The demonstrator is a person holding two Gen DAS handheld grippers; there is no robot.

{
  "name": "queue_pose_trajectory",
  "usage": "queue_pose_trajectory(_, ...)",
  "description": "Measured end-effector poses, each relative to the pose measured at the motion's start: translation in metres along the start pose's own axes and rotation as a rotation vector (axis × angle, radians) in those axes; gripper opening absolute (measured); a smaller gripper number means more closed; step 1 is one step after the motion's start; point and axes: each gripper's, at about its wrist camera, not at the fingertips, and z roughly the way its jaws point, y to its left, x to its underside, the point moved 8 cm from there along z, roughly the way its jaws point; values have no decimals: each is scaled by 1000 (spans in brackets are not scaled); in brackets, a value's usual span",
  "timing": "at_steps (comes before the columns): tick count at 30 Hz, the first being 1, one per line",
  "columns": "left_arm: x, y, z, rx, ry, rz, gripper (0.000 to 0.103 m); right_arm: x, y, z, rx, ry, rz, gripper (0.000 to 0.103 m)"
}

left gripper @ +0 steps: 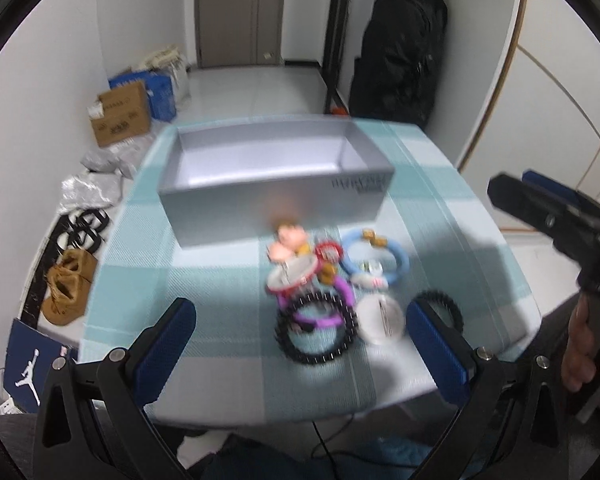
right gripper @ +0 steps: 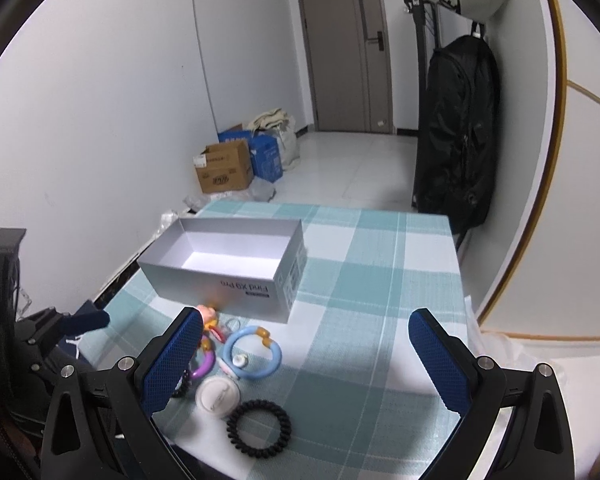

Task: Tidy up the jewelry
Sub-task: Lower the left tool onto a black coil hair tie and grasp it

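An open silver box point(left gripper: 274, 196) point(right gripper: 224, 276) stands on the checked tablecloth point(left gripper: 204, 280), empty inside. In front of it lies a heap of jewelry: a light blue bracelet point(left gripper: 396, 256) point(right gripper: 274, 354), a purple ring point(left gripper: 340, 292), a spiky black bracelet point(left gripper: 316, 332), a clear round case point(left gripper: 380, 318) point(right gripper: 218, 396), a black coil band point(left gripper: 446, 304) point(right gripper: 259, 424), a red-white bangle point(left gripper: 292, 276) and a pink figurine point(left gripper: 286, 240). My left gripper point(left gripper: 300, 340) is open above the heap. My right gripper point(right gripper: 306, 354) is open, right of the heap; it also shows in the left wrist view point(left gripper: 540, 200).
Beyond the table are cardboard and blue boxes point(right gripper: 236, 164), a black coat on a rack point(right gripper: 456, 132) and a door point(right gripper: 344, 44). Shoes point(left gripper: 66, 284) and a blue bag point(left gripper: 30, 364) lie on the floor at the left.
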Motion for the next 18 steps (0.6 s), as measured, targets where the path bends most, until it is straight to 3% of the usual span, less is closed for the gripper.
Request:
queue_pose_trajectory(5,12,4,12,25,89,-39,98,4,-1,2,-15,26,8,103)
queue_pose_trajectory(10,15,5,18,20,118,-48,96,5,-2,5,-28,44,25,103)
queue_pose_trajectory(12,15,3,21,18,129,-49,84,6,-1,6,-31,50,24,103)
queue_pose_trajectory(15,18,1,26,-5,153,-29,80,6,1,7,-33,53,16,103)
queue_pose_trajectory(18,19,-2,26,-3,153,-6,67,8,0,8,-33,63,13,103)
